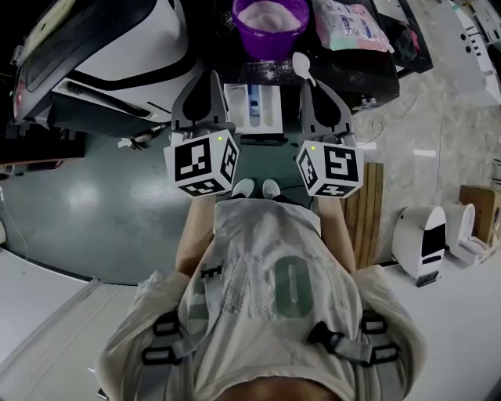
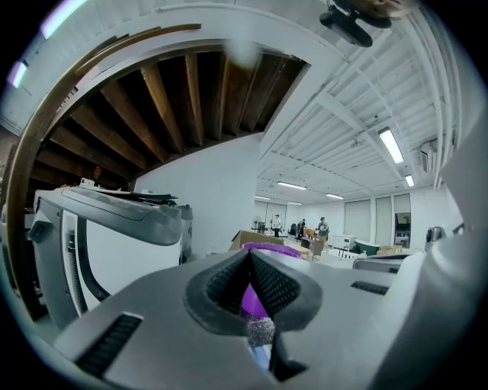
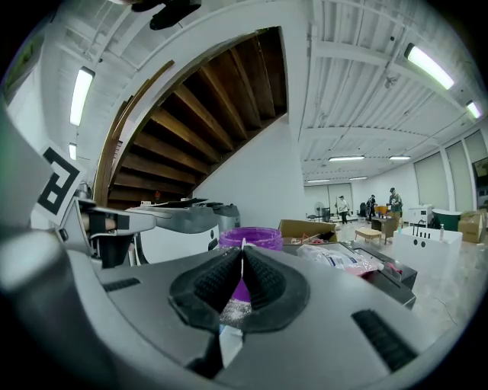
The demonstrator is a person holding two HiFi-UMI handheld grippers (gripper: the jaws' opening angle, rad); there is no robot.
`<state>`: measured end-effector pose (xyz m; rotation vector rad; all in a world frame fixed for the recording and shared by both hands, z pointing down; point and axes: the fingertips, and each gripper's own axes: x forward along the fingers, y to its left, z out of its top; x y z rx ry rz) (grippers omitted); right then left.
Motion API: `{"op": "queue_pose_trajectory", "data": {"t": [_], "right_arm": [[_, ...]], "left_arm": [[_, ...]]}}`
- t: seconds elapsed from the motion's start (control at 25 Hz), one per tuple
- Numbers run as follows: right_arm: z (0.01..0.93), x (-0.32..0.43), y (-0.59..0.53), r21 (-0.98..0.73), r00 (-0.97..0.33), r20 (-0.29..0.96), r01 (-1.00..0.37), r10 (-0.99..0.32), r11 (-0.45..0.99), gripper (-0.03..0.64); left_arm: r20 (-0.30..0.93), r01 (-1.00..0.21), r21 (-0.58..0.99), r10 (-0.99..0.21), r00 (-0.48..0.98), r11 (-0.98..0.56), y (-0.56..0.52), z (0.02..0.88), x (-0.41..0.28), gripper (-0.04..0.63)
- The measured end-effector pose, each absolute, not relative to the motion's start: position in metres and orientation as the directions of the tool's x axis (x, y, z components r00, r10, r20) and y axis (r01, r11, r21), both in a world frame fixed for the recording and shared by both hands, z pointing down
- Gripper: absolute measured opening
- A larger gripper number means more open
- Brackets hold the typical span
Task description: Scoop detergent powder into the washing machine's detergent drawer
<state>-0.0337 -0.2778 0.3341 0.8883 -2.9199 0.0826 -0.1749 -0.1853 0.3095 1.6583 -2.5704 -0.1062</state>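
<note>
A purple tub (image 1: 270, 23) of white detergent powder stands on top of the dark machine, with a white scoop (image 1: 303, 66) lying in front of it. Below them the detergent drawer (image 1: 254, 110) is pulled out. My left gripper (image 1: 208, 80) is held just left of the drawer and my right gripper (image 1: 315, 84) just right of it, under the scoop. Both are shut with nothing in them. In the left gripper view the gripper (image 2: 249, 257) has its pads together, with the tub (image 2: 254, 298) behind. The right gripper (image 3: 242, 257) also points at the tub (image 3: 250, 236).
A white washing machine (image 1: 102, 47) with a dark door stands at the left. A pink detergent bag (image 1: 351, 25) lies right of the tub. Wooden slats (image 1: 366, 211) and white appliances (image 1: 423, 239) sit on the floor at the right. People stand far off in the hall (image 3: 381, 204).
</note>
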Motion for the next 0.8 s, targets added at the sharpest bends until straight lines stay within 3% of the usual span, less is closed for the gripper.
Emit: {"op": "queue_pose_trajectory", "data": {"t": [0.4, 0.8], "right_arm": [[0.273, -0.062, -0.320, 0.009, -0.845, 0.091, -0.529, -0.527, 0.849, 0.011], [0.259, -0.080, -0.338, 0.036, -0.873, 0.091, -0.477, -0.479, 0.878, 0.009]], "left_arm": [[0.021, -0.888, 0.114, -0.895, -0.446, 0.445, -0.219, 0.255, -0.207, 0.020], [0.045, -0.878, 0.141, -0.888, -0.457, 0.458, -0.239, 0.259, -0.221, 0.020]]}}
